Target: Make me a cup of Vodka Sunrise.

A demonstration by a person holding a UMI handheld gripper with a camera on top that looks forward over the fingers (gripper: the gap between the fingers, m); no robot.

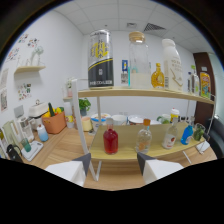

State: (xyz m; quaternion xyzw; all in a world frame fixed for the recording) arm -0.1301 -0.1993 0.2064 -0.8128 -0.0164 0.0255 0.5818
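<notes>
Claw (pixel 113 162) open wide, nothing between its two fingers; both fingertips (pixel 83 159) sit low, just in front of the lower shelf (pixel 150 150).

Landmark: red bottle (pixel 110 140) on the lower shelf, just beyond the gap between the fingers, slightly toward the left finger. It stands upright.

Right of the red bottle, same shelf: clear bottle with orange cap (pixel 144 137), upright, near but apart. Further right: a white bottle with a red label (pixel 171 136), then a blue object (pixel 187 134), kind unclear.

Behind the red bottle: bowls (pixel 119 119) in a row at the shelf's back.

Above the red bottle, on the upper shelf (pixel 145 92): black-and-yellow can (pixel 100 59) directly overhead; to its right a clear jar with a wooden lid (pixel 138 59), a small yellow bottle (pixel 158 76), a tall white bottle (pixel 173 64).

Left of the red bottle, well apart: orange basket (pixel 54 122) on the wooden table (pixel 60 145), a green bottle neck poking out of it.
</notes>
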